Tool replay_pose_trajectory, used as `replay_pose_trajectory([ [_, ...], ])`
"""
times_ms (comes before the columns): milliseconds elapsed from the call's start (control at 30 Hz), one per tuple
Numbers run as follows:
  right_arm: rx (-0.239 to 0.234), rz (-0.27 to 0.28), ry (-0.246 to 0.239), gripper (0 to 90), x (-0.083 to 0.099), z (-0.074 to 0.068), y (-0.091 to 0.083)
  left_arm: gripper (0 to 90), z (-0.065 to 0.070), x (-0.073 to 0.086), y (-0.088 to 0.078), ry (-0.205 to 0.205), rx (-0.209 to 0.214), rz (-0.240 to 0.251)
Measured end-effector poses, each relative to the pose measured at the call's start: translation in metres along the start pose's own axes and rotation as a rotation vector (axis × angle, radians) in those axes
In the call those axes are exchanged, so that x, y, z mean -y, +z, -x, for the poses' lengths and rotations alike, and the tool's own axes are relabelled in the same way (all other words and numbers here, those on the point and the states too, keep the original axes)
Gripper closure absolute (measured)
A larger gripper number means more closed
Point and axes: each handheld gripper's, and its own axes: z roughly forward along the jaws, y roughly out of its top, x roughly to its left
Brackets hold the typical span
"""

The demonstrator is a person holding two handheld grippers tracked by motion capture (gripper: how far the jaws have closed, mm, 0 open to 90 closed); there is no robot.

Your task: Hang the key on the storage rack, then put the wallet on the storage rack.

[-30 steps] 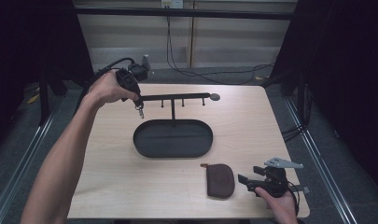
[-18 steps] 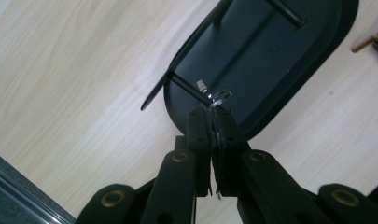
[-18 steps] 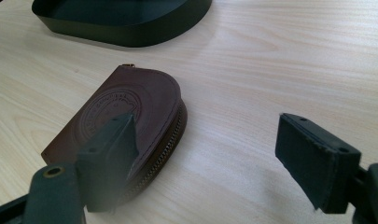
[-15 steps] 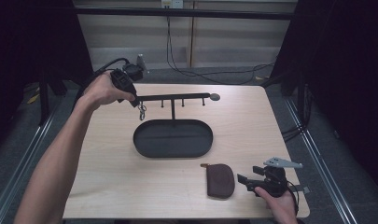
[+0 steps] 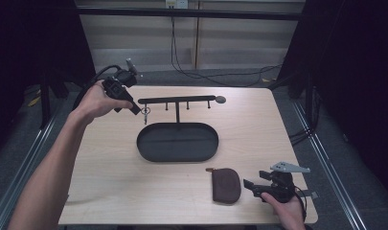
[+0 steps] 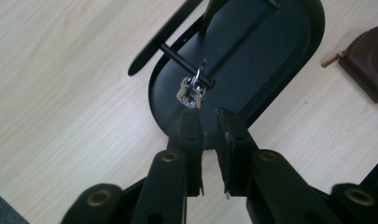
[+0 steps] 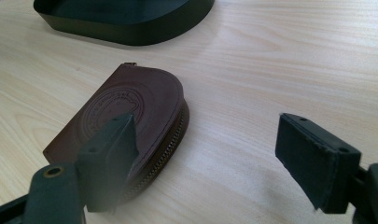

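In the left gripper view the key ring [image 6: 194,88] on the rack's peg [image 6: 184,58] is too small and glary to count keys, while the brown pouch [image 6: 366,63] and the black tray [image 6: 289,70] are cut off by the frame edge.

round embossed seal with ring of lettering on brown zip pouch [image 7: 121,121], beside the black oval tray [image 7: 130,23], letters too faint and blurred to read, no other text, labels, brands or numbers legible
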Motion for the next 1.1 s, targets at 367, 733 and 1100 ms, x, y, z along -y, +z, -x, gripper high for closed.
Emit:
replay_pose_trajectory([
  [367, 0.002, -0.007, -0.002, 20.8, 0.000, -0.002, 0.001, 70.1, -0.006, 0.033, -0.001, -0.069, -0.001, 0.086],
  [733, 0.006, -0.003, 0.003, 20.7, -0.002, -0.001, 0.003, 55.6, 0.003, 0.075, -0.005, -0.094, -0.041, 0.208],
  [1100, 0.005, -0.002, 0.000, 20.7, -0.002, -0.001, 0.003, 40.0, 0.013, 0.106, 0.006, -0.115, -0.049, 0.308],
])
